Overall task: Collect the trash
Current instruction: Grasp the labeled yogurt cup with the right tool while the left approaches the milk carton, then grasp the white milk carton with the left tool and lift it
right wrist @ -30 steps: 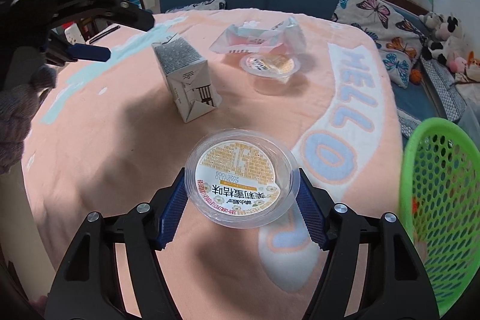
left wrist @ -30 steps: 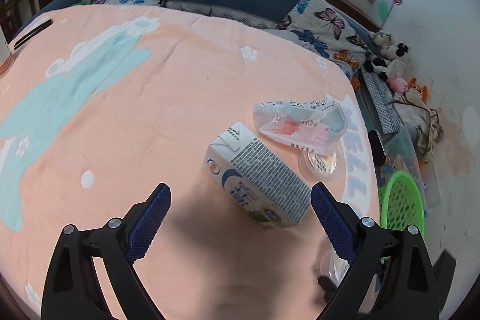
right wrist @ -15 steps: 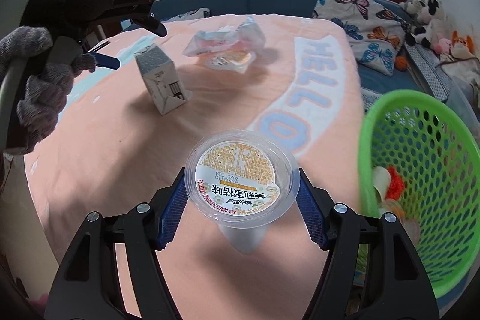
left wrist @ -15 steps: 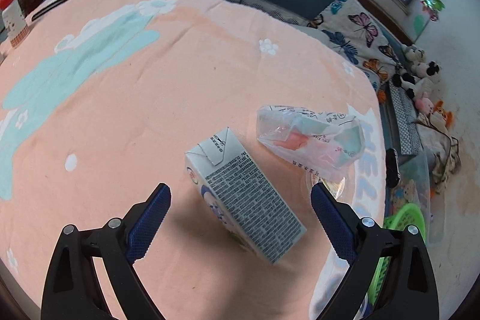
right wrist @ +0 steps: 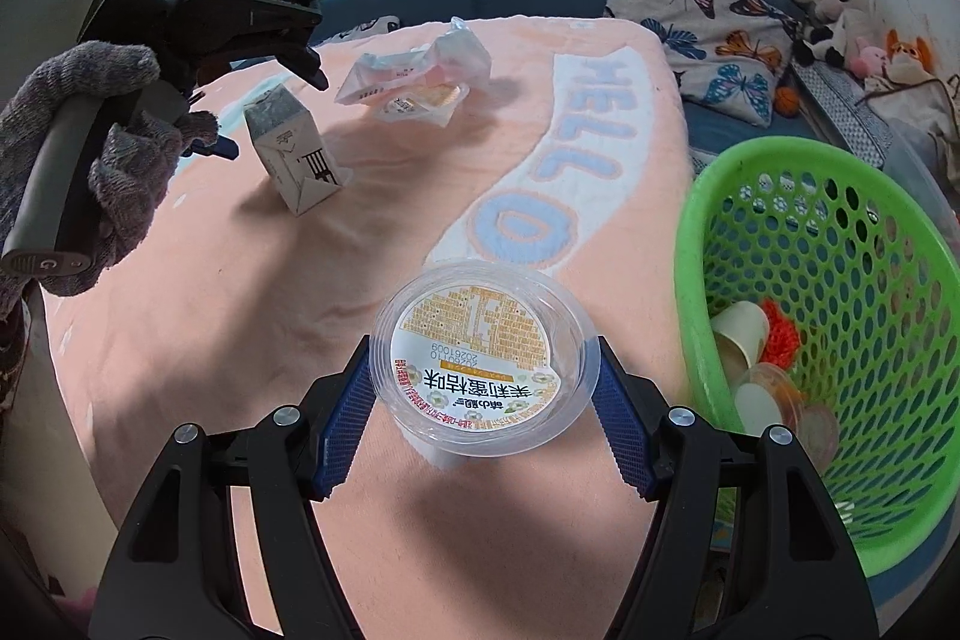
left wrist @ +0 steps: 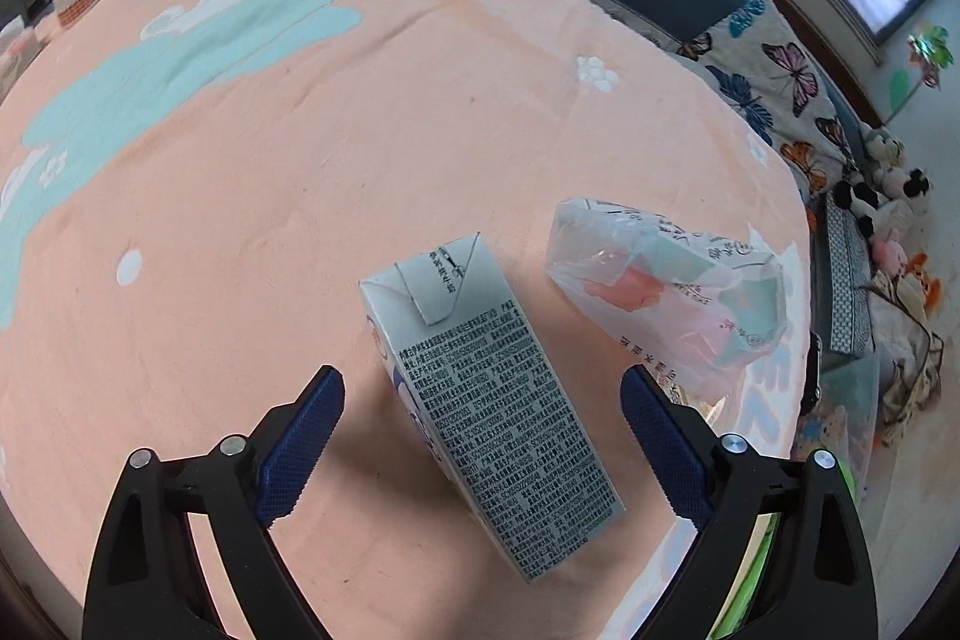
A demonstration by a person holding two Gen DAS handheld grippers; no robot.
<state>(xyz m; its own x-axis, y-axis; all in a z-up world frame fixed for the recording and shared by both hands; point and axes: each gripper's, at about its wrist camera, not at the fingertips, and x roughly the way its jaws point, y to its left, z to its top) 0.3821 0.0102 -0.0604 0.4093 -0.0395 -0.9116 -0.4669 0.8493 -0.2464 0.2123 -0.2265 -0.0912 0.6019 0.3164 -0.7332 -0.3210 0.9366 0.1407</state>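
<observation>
The right claw (right wrist: 483, 400) is pinched on a cup (right wrist: 480, 361), held above the worktop (right wrist: 240, 340), with the basket (right wrist: 840, 340) at 3 o'clock. The left claw (left wrist: 483, 436) is spread around a carton (left wrist: 489, 394); a bag (left wrist: 666, 292) lies at 2 o'clock

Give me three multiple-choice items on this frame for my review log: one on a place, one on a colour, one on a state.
1. Where is the milk carton?
A. in the basket
B. between the open fingers of the left gripper, untouched
C. under the plastic wrapper

2. What colour is the basket?
A. green
B. red
C. white

3. What state is the right gripper in?
A. open and empty
B. shut on the jelly cup
C. out of view

Key:
1 B, there are gaps on both sides of the carton.
2 A, the perforated wall is bright green.
3 B, both blue pads press the cup's rim, which is held above the blanket.
</observation>
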